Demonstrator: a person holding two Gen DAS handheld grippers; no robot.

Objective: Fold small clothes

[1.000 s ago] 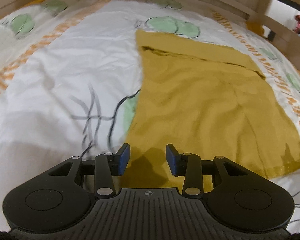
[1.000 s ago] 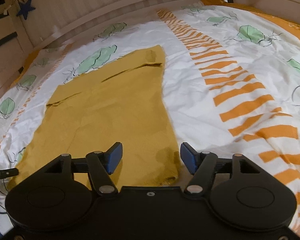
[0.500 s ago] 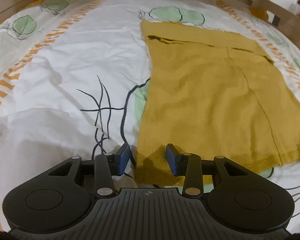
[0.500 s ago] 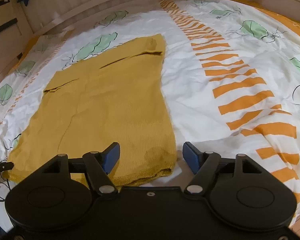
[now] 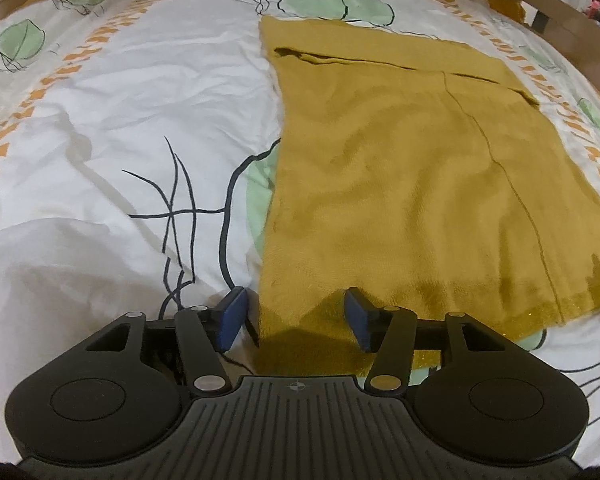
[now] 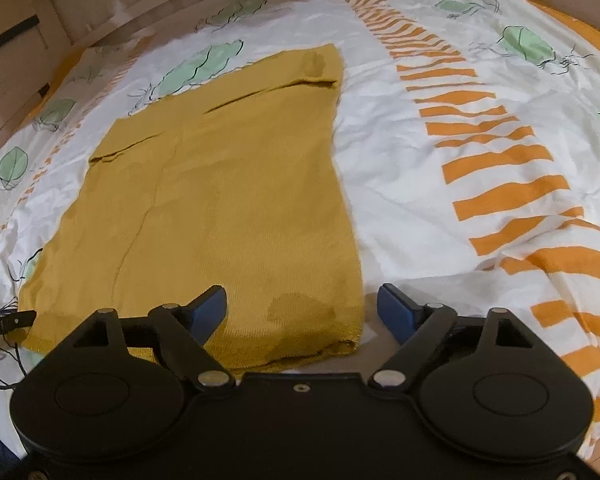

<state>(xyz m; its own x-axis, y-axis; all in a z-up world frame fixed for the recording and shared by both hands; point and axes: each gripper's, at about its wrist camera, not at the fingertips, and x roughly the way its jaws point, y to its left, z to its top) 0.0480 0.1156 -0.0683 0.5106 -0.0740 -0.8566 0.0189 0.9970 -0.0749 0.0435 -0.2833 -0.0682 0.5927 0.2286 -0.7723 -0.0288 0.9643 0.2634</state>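
Mustard garment lies flat on the leaf-print duvet. Left gripper over its near left corner, right gripper over the near right; both jaws opening, pads clear of the cloth.

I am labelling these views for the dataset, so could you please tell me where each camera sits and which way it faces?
Left wrist: on the left hand-held gripper, looking forward and down over the near left corner of the mustard garment; only its blue fingers show, jaws opening astride that corner.
Right wrist: on the right hand-held gripper, looking down at the near right corner; only its opening jaws show.
Shared: the same garment on the patterned bedcover.
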